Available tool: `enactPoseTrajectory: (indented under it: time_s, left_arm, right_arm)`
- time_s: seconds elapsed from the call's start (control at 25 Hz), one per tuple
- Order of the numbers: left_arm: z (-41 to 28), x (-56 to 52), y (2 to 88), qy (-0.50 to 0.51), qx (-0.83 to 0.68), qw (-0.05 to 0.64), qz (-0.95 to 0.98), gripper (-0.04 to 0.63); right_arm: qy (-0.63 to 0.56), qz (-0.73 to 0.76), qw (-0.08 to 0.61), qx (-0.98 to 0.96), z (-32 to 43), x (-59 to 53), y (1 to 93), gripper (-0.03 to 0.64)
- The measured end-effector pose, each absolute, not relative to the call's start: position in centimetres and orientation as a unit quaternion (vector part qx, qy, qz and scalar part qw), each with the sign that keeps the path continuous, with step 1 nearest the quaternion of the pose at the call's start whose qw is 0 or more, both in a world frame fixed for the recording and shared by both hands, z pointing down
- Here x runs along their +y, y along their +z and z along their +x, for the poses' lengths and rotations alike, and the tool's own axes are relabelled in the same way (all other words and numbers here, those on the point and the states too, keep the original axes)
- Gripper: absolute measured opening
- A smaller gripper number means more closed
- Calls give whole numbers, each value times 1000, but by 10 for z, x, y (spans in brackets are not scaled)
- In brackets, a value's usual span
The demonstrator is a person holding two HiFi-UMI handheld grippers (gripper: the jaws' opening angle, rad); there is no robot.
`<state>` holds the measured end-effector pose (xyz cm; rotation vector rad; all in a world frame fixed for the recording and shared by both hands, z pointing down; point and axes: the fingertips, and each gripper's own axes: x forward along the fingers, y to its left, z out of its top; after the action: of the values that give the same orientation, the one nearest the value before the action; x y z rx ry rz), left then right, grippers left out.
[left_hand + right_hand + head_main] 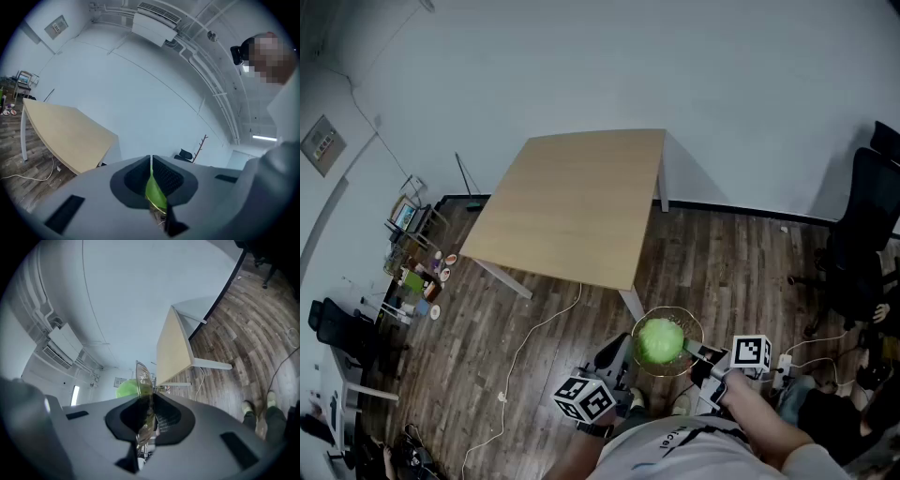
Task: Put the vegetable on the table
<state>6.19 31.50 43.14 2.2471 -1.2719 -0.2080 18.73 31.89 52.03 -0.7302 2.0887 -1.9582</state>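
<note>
A round green vegetable (659, 340) lies in a clear glass bowl with a gold rim (689, 328), held in the air over the wooden floor, short of the near corner of the light wood table (572, 202). My left gripper (623, 354) is at the bowl's left side, my right gripper (701, 357) at its right. In the left gripper view the jaws (151, 161) are shut, with the green vegetable (154, 192) and a bit of gold rim showing between the pads. In the right gripper view the jaws (149, 397) are shut on the bowl's rim (143, 380), and the vegetable (125, 388) shows behind the glass.
A black office chair (862, 234) stands at the right. A white cable (525, 347) runs across the floor under the table's near edge. A cluttered low shelf (417, 262) stands by the left wall. The table top (61, 136) carries nothing.
</note>
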Motion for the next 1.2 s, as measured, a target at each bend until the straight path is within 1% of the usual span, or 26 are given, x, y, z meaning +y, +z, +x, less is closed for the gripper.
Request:
enactPoseTrajectory:
  time_s: [0.12,0.6,1.2]
  left_arm:
    - [64,318,431,-78,-474,271,834,25]
    - [68,326,432,-78,-484,270,828,25]
    - [26,306,438,-72,-523,258,809,25]
  right_arm:
    - [-668,-240,103,697,185,323,515,38]
    - [-671,-233,88,698,191,330,518,38]
    - [-673,-210,83,704,155,298,521,38]
